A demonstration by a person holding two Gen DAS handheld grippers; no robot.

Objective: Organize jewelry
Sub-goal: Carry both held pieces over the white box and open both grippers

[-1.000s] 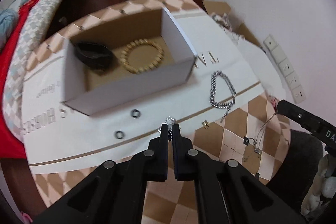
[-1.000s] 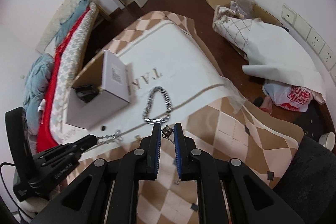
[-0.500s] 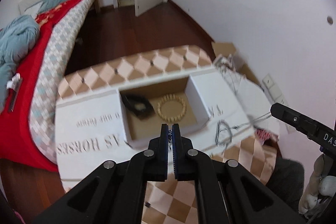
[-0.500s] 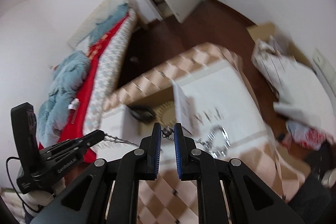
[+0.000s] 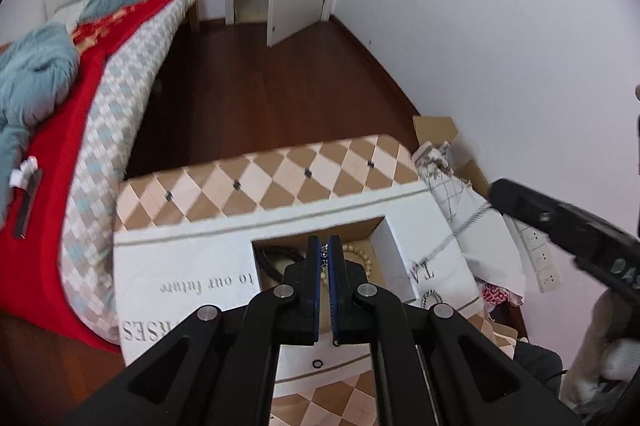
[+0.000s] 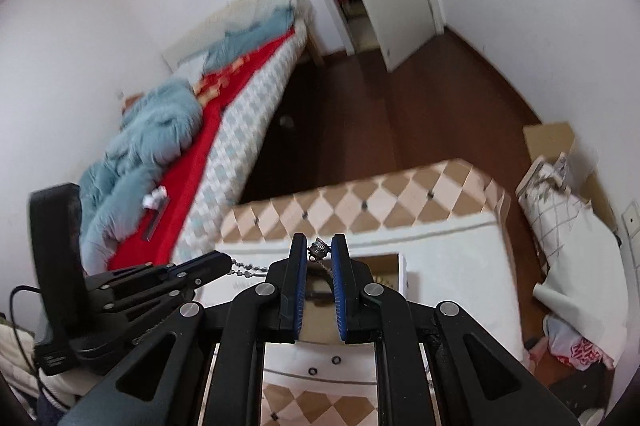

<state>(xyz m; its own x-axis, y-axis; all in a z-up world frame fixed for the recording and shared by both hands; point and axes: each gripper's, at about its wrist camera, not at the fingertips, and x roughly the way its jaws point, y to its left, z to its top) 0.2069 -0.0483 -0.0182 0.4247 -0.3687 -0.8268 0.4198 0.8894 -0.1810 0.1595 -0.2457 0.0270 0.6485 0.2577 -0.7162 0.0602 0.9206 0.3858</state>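
Both grippers are held up above the table (image 5: 280, 182), with a thin chain (image 6: 248, 269) stretched between them. The left gripper (image 5: 324, 253) has its jaws pressed nearly together on one end of the chain; the right gripper (image 6: 319, 250) pinches the other end, a small metal clasp showing between its tips. The chain hangs over the open box (image 5: 394, 258), which sits on the white cloth (image 5: 180, 266) near the table's middle.

There is room to spare: the box's top is open, bare cloth lies to its left, and dark floor (image 5: 248, 94) runs between the table and the bed (image 5: 112, 98).

Much of the box is hidden behind the gripper fingers. A bead bracelet (image 5: 358, 253) and a dark band (image 5: 276, 260) show only in part. A silver bracelet (image 5: 430, 296) peeks out just right of the box, and two small rings (image 6: 324, 366) lie on the cloth nearer the front edge. The chain itself is blurred along its length.
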